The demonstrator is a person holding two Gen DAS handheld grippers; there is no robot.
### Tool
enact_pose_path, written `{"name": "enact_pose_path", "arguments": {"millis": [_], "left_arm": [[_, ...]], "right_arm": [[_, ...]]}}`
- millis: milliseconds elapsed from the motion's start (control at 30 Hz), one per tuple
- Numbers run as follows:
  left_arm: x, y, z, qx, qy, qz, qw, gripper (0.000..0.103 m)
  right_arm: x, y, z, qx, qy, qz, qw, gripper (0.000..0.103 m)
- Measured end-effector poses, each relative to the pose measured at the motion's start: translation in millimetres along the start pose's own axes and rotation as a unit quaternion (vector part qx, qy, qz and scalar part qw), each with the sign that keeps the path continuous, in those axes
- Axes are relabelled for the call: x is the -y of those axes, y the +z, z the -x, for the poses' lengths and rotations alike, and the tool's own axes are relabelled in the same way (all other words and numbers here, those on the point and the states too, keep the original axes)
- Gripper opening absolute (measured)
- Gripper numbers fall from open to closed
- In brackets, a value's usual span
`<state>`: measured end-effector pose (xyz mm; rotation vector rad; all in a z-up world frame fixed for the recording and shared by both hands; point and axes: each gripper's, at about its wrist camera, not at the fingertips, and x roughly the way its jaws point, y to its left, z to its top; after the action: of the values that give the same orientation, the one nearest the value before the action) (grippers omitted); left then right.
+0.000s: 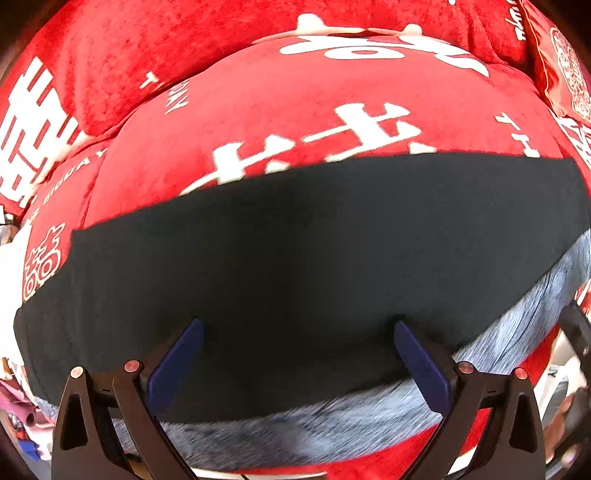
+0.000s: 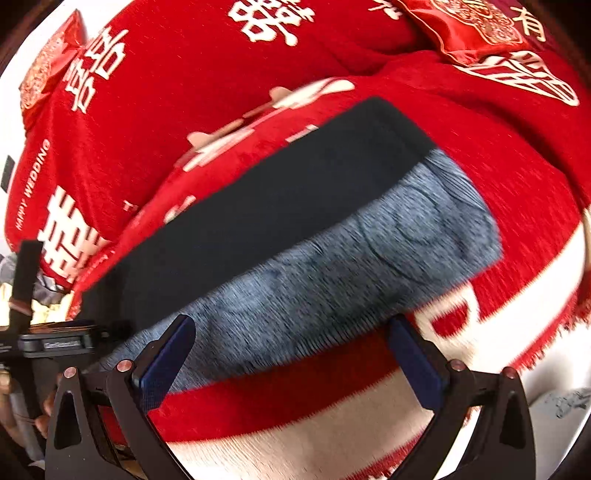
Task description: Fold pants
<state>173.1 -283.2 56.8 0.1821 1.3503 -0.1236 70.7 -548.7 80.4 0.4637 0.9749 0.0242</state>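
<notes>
A home bedroom: a bed spread with a red wedding blanket printed with white double-happiness characters, and a red embroidered cushion lying at its head

Your left claw, a black two-finger unit with dark blue pads, stands with its jaws spread wide and nothing between them. Your right claw, of the same black build with dark blue pads, is likewise spread wide and grips nothing. In the right wrist view, your hand shows at the lower left edge, fingers wrapped round the black handle of the left claw.
</notes>
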Motion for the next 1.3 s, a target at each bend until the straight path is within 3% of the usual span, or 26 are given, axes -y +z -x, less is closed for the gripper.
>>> {"name": "enact_pose_path", "arguments": {"millis": [67,467,533,600,667,767,867,933,1000,1067,1133,1200,1300], "left_arm": [[5.9,7.3,-2.0,-0.007,-0.014,0.010,0.9998,0.103],[16.3,32.2,-8.7,-0.009,-0.005,0.063,0.9980,0.103],[16.4,32.4,-9.7,-0.005,-0.006,0.064,0.9979,0.103],[16.5,31.2,-9.9,0.002,-0.007,0.062,0.9981,0.103],[16.1,31.2,-10.5,0.005,-0.007,0.061,0.9981,0.103],[17.2,30.6,-9.6,0.007,-0.007,0.061,0.9981,0.103],[19.3,28.1,-8.2,0.013,-0.005,0.059,0.9982,0.103],[18.4,27.9,-9.1,0.019,-0.005,0.057,0.9982,0.103],[18.8,26.7,-8.9,0.022,-0.005,0.057,0.9981,0.103],[18.8,26.1,-9.1,0.019,-0.003,0.059,0.9981,0.103],[17.7,24.9,-8.3,0.013,-0.006,0.061,0.9980,0.103],[17.9,18.5,-6.7,0.006,-0.006,0.060,0.9982,0.103],[22.6,0.7,-2.2,-0.010,-0.009,0.056,0.9983,0.103]], "right_arm": [[-3.5,7.9,-6.6,0.009,0.006,0.004,1.000,0.103],[-2.1,34.8,-15.0,0.057,0.019,-0.004,0.998,0.103],[-6.3,34.9,-14.2,0.055,0.030,0.007,0.998,0.098],[-10.8,32.8,-14.1,0.052,0.020,0.031,0.998,0.071],[-10.9,32.2,-17.3,0.043,-0.015,0.051,0.998,0.052],[-1.7,37.2,-13.4,0.039,0.000,0.034,0.999,0.035],[-0.7,42.4,-13.5,0.029,0.006,0.030,0.999,0.035],[-2.1,44.9,-22.1,0.014,0.005,0.029,0.999,0.041],[0.3,48.5,-27.8,0.020,0.028,0.024,0.999,0.058],[-4.4,52.9,-31.6,0.019,0.030,0.023,0.999,0.060],[-15.4,55.6,-33.8,0.010,0.001,0.043,0.999,0.057],[-22.4,55.6,-32.7,0.005,-0.009,0.056,0.998,0.037],[-24.0,54.7,-27.3,-0.002,-0.021,0.064,0.998,0.027]]}}
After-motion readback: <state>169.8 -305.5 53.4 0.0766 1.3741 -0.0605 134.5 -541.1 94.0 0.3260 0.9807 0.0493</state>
